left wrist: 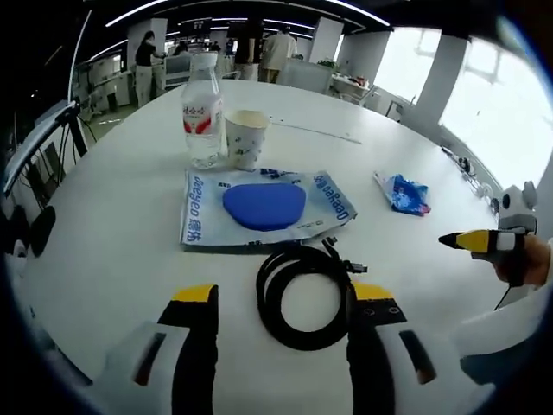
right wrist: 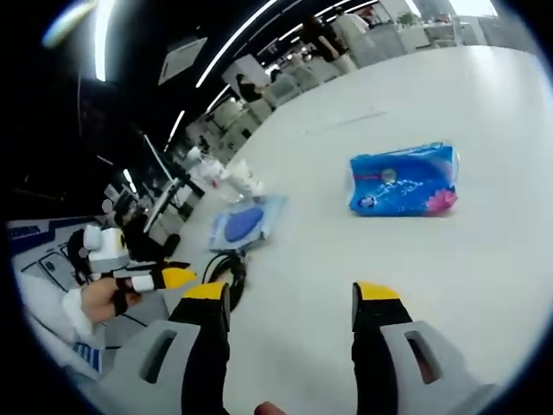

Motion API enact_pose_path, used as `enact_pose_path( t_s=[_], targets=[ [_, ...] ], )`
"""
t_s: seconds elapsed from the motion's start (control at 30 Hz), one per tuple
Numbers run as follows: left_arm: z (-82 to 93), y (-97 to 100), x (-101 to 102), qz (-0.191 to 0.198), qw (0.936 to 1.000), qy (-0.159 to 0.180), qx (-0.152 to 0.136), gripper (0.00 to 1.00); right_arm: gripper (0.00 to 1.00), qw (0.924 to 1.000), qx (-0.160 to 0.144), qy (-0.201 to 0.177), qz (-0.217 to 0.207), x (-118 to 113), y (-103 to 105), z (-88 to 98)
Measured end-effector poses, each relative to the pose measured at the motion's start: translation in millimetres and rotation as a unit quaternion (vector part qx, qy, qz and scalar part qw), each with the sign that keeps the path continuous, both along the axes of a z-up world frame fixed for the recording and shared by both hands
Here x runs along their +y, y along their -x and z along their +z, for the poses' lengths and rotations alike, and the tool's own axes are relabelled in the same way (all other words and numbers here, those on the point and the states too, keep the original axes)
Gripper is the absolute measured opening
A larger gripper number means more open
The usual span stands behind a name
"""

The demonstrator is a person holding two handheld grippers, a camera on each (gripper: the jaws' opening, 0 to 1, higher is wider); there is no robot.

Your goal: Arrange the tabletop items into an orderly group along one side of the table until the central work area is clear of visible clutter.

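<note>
My left gripper (left wrist: 283,294) stands open low over the white table (left wrist: 104,225), with a coiled black cable (left wrist: 302,296) lying between and just beyond its jaws. Past the cable lies a flat blue and white pouch (left wrist: 263,207). Behind it stand a clear water bottle (left wrist: 203,117) and a paper cup (left wrist: 245,137), side by side. A small blue tissue pack (left wrist: 404,194) lies to the right. My right gripper (right wrist: 290,294) is open and empty, and the tissue pack (right wrist: 403,180) lies ahead of it. The pouch (right wrist: 240,225) and cable (right wrist: 226,270) sit to its left.
The other gripper's yellow tip (left wrist: 475,241), held in a hand, enters from the right; in the right gripper view the left gripper (right wrist: 160,278) enters from the left. People stand among desks (left wrist: 259,52) beyond the table's far edge. A thin line (left wrist: 315,131) lies far back.
</note>
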State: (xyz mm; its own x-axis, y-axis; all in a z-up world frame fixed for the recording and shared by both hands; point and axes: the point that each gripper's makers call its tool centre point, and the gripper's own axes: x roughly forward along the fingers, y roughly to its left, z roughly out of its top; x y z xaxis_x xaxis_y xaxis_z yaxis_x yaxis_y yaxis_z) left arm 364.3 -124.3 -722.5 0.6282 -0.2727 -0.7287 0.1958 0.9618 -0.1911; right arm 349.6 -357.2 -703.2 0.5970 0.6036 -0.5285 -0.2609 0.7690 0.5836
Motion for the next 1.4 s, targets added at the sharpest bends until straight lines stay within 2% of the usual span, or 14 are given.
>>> enact_pose_path(
  t_s=[0.2, 0.27, 0.4, 0.8, 1.0, 1.13, 1.27, 1.3, 1.33, 1.4],
  targets=[
    [-9.0, 0.0, 4.8, 0.006, 0.9999, -0.009, 0.006, 0.52, 0.54, 0.9999, 0.006, -0.003, -0.015, -7.0, 6.0, -3.2],
    [-15.0, 1.9, 8.9, 0.012, 0.9997, -0.015, 0.017, 0.49, 0.54, 0.9997, 0.008, -0.006, -0.021, -8.1, 8.5, -3.3],
    [-19.3, 1.5, 9.8, 0.027, 0.9994, 0.001, 0.02, 0.45, 0.54, 0.9997, 0.011, -0.004, -0.024, -10.5, 12.3, -5.2],
    [-37.5, -0.1, 8.5, 0.047, 0.9977, 0.01, 0.047, 0.38, 0.52, 0.9987, 0.021, -0.013, -0.044, -18.5, 21.0, -8.4],
    [-37.5, -3.7, 8.4, 0.056, 0.9973, 0.006, 0.046, 0.26, 0.52, 0.997, 0.026, -0.03, -0.066, -24.5, 23.0, -9.1],
    [-37.2, -4.6, 8.1, 0.056, 0.9974, -0.001, 0.046, 0.24, 0.51, 0.9966, 0.027, -0.031, -0.071, -25.6, 23.9, -9.0],
    [-38.6, -7.5, 4.0, 0.019, 0.9991, -0.029, 0.024, 0.2, 0.51, 0.9963, 0.027, -0.034, -0.075, -26.6, 23.9, -9.1],
    [-39.4, -8.2, 3.8, 0.006, 0.9991, -0.038, 0.02, 0.1, 0.51, 0.9961, 0.028, -0.036, -0.076, -26.5, 23.9, -9.2],
    [-40.1, -6.7, 10.0, 0.027, 0.9981, -0.05, 0.024, 0.08, 0.51, 0.996, 0.028, -0.037, -0.076, -26.3, 24.0, -9.1],
    [-39.7, -10.2, 7.2, 0.032, 0.9986, -0.03, 0.029, 0.08, 0.51, 0.996, 0.028, -0.038, -0.076, -25.7, 24.2, -8.9]
  ],
)
